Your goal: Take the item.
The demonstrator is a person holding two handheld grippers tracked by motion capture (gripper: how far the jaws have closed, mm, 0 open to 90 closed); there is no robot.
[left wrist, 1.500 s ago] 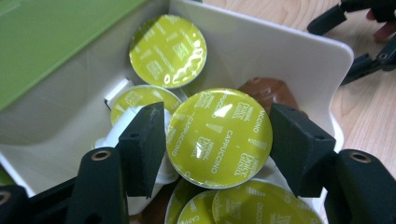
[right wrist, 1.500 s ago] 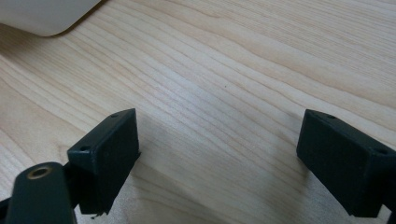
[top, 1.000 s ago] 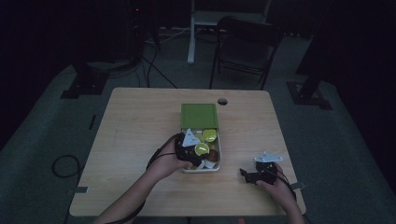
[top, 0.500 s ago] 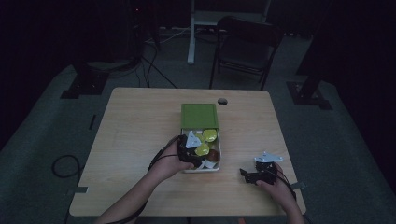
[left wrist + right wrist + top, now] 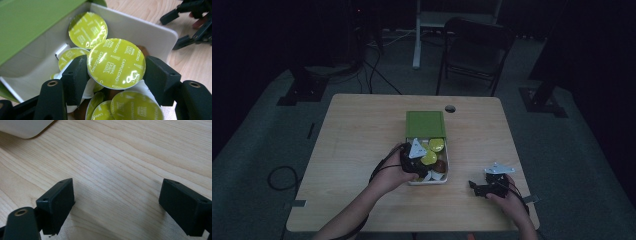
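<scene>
A white box tray (image 5: 140, 27) half slid out of its green sleeve (image 5: 425, 123) holds several coffee capsules with yellow-green foil lids. My left gripper (image 5: 117, 75) reaches into the tray, and both black pads press the rim of one capsule (image 5: 116, 62) marked cappuccino. In the high view the left gripper (image 5: 419, 162) sits over the near end of the tray. My right gripper (image 5: 116, 205) rests low over bare wood to the right of the box, its jaws wide apart with nothing between them. The right gripper (image 5: 473, 187) lies near the table's front right.
The wooden table (image 5: 357, 135) has a round cable hole (image 5: 450, 108) behind the box. A dark chair (image 5: 474, 50) and a stand leg (image 5: 416, 35) are beyond the far edge. Cables lie on the floor at the left.
The left gripper has settled slightly lower into the tray of capsules. The right hand and its gripper have stayed where they were.
</scene>
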